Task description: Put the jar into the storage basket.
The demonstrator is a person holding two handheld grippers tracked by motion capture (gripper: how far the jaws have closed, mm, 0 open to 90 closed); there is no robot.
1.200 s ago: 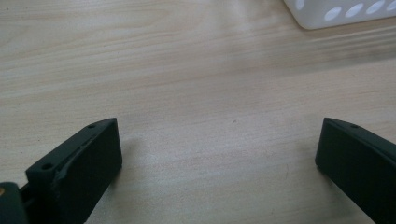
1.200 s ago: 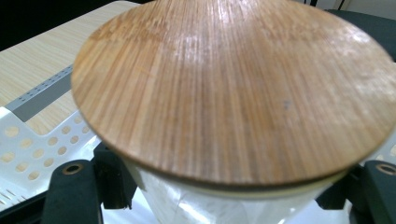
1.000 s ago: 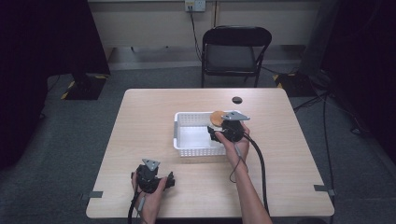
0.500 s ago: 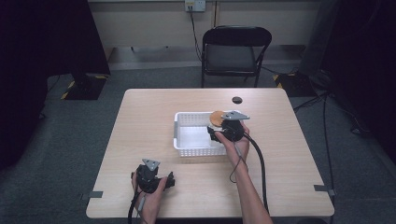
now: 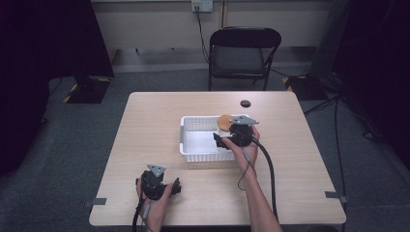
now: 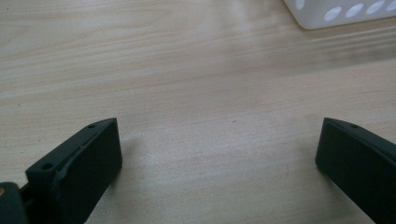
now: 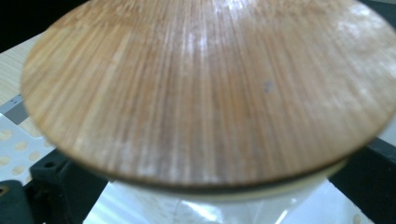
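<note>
In the high view, center-right, the right gripper (image 5: 231, 129) has just been opening its jaws round the wood-lid jar (image 7: 205, 88) over the basket (image 5: 189, 124), jar betw. them; left gripper (image 5: 167, 186), lower left, is open & farther.

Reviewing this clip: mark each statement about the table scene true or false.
1. The left gripper sits low near the table's front edge, jaws apart with nothing between them. True.
2. The white basket stands on the chair. False: it stands on the table.
3. The right gripper is at the basket. True; its jaws have just been opening, with a lidded jar between them.
4. The jar's lid is blue plastic. False: it is wood-grained and brown.
5. The small black round thing lies inside the basket. False: it lies on the table beyond the basket.
</note>
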